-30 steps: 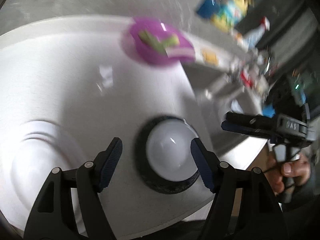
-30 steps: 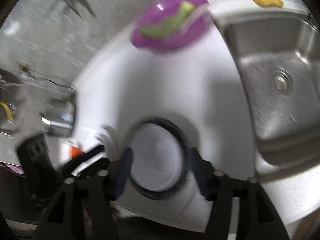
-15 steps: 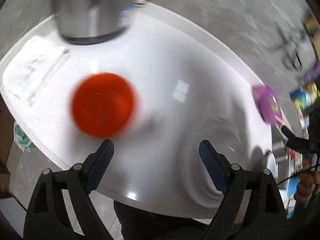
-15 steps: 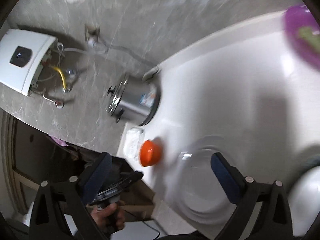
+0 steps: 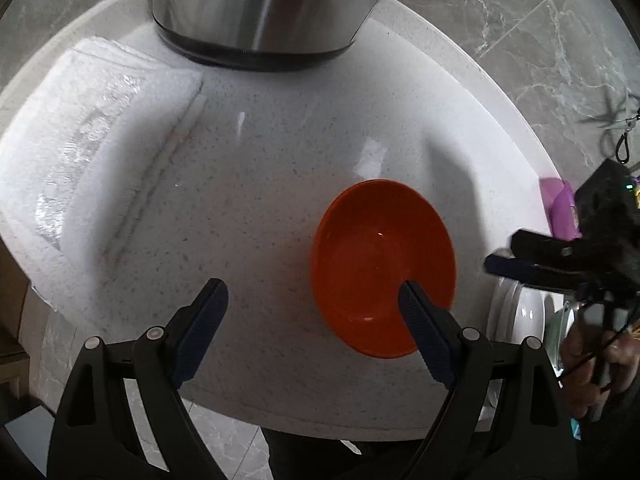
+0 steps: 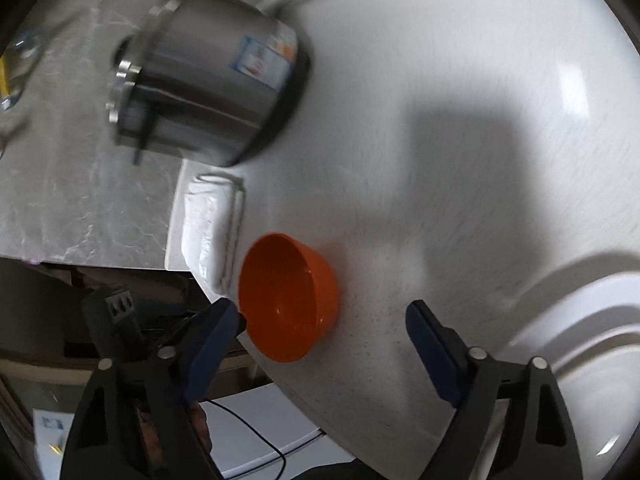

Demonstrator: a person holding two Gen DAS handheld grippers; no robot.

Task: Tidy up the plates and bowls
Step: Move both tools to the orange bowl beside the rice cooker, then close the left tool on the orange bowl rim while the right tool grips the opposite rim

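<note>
An empty orange bowl (image 5: 382, 268) stands upright on the white counter (image 5: 260, 200), close to the front edge. My left gripper (image 5: 312, 300) hovers over it, open; its right fingertip (image 5: 416, 308) overlaps the bowl's near rim in the view. From the other side, the orange bowl (image 6: 288, 300) lies between the fingers of my right gripper (image 6: 320, 320), close to the left pad (image 6: 216, 324). These jaws are closing and do not press on the bowl. A white plate (image 6: 580, 340) lies to the right. The right gripper (image 5: 500, 264) shows at the left wrist view's right edge, above the plate (image 5: 520, 312).
A large steel pot (image 5: 260, 12) stands at the back of the counter, also seen as the steel pot (image 6: 208, 72). A folded white cloth (image 5: 92, 132) lies at the counter's left end. A purple bowl (image 5: 556, 208) is far right. The counter's front edge (image 6: 320, 412) drops to the floor.
Both grippers have left the white bowl on its dark plate and swung left along the counter. The orange bowl and steel pot have come into view, and the orange bowl now sits by both grippers.
</note>
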